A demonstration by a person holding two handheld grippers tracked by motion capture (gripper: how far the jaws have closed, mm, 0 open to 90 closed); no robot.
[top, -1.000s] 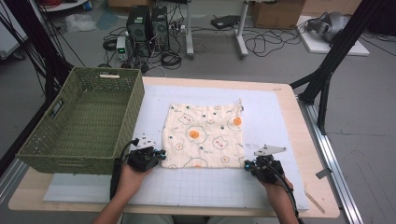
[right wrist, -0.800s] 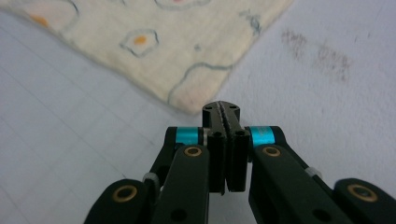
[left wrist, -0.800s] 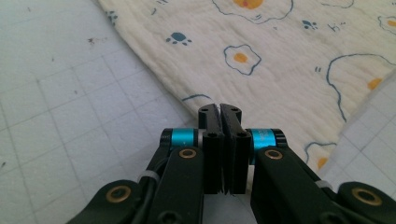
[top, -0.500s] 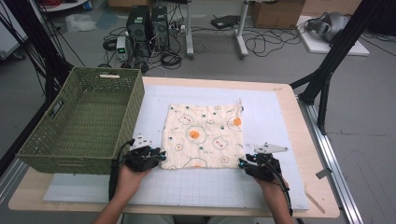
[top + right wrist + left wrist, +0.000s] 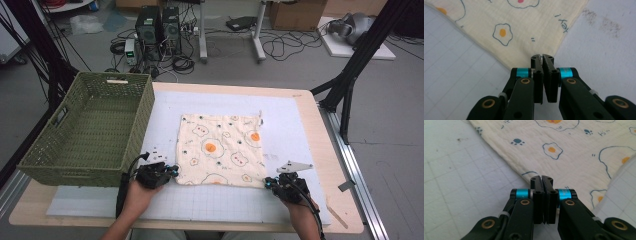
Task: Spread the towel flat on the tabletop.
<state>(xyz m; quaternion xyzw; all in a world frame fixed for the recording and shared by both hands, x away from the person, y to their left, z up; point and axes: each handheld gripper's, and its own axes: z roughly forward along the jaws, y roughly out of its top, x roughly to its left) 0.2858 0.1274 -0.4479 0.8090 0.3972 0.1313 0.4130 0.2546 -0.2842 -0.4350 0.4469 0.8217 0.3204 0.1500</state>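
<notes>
Cloth (image 5: 220,150) flat on worktop (image 5: 300,107); left gripper (image 5: 172,172) at 7 o'clock corner, right gripper (image 5: 269,183) at 5 o'clock corner, jaws closed, seemingly pinching fabric.

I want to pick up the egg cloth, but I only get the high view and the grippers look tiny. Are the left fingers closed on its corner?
Observer: Yes. In the left gripper view, the left gripper has its fingers pressed together, and the cloth has its near corner running in behind their tips.
Operator: And the right one?
Observer: The right gripper view shows the right gripper shut on the other near corner, with just a sliver of gap at the very tips.
Operator: Is anything messy there?
Observer: Brownish smudges mark the mat just beyond that corner.
</notes>
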